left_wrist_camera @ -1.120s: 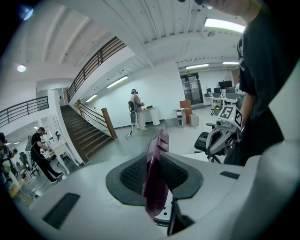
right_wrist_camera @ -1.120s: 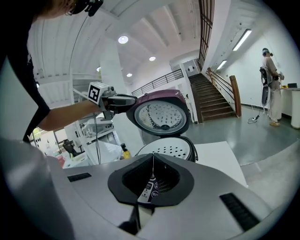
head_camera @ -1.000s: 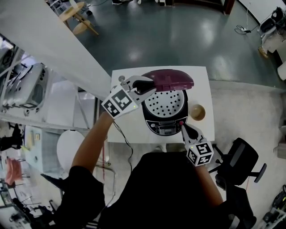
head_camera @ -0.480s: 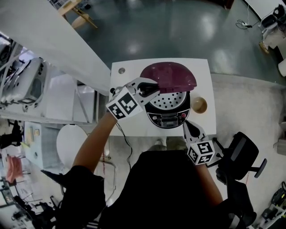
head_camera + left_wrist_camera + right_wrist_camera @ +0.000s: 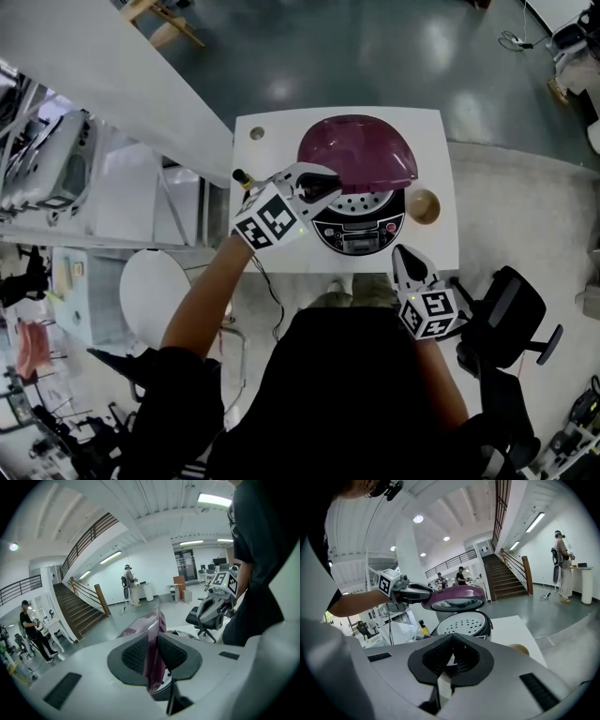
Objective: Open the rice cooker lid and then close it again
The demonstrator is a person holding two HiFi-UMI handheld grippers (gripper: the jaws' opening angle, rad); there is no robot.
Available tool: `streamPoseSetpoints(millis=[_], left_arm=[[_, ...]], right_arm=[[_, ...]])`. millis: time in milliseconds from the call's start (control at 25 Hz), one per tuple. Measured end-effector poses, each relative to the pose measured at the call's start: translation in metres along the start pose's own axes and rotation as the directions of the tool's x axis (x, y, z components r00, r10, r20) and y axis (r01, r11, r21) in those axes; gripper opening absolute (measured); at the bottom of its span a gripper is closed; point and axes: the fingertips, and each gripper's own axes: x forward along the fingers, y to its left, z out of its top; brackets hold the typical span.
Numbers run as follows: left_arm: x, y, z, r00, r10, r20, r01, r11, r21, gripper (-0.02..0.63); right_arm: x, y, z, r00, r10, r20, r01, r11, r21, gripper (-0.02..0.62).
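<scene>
The lid [image 5: 356, 150] hung half-lowered over the rice cooker [image 5: 361, 225] on the white bench [image 5: 281, 141], its rim pinched in your left tongs [image 5: 323, 185], whose jaws had just been closing on it. You needed to follow the hinge's arc down gently until it latched, with your shut, empty right tongs [image 5: 404, 253] held clear of the front.

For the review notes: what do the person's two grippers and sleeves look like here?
Both the left gripper and right gripper have light grey shells, black ribbed pads on the jaws, and a white cube with black square markers. The person wears a black short-sleeved top.
</scene>
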Motion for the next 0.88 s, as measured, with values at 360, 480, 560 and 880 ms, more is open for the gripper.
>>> streamPoseSetpoints(millis=[360, 480, 560, 880], left_arm=[[0.007, -0.018, -0.015, 0.999, -0.002, -0.039, 0.003, 1.0, 0.009, 0.061], [0.011, -0.024, -0.021, 0.998, -0.014, -0.054, 0.014, 1.0, 0.003, 0.06], [0.014, -0.029, -0.025, 0.998, -0.021, -0.062, 0.021, 1.0, 0.0, 0.06], [0.021, -0.045, -0.038, 0.997, -0.04, -0.071, 0.04, 0.999, -0.009, 0.06]], right_arm=[[0.004, 0.008, 0.002, 1.0, 0.005, 0.006, -0.005, 1.0, -0.004, 0.0], [0.006, 0.01, 0.001, 1.0, 0.01, 0.001, -0.01, 1.0, -0.008, 0.0], [0.007, 0.011, 0.0, 1.0, 0.015, -0.002, -0.015, 1.0, -0.01, 0.0], [0.009, 0.015, -0.002, 1.0, 0.029, -0.009, -0.029, 0.999, -0.012, 0.0]])
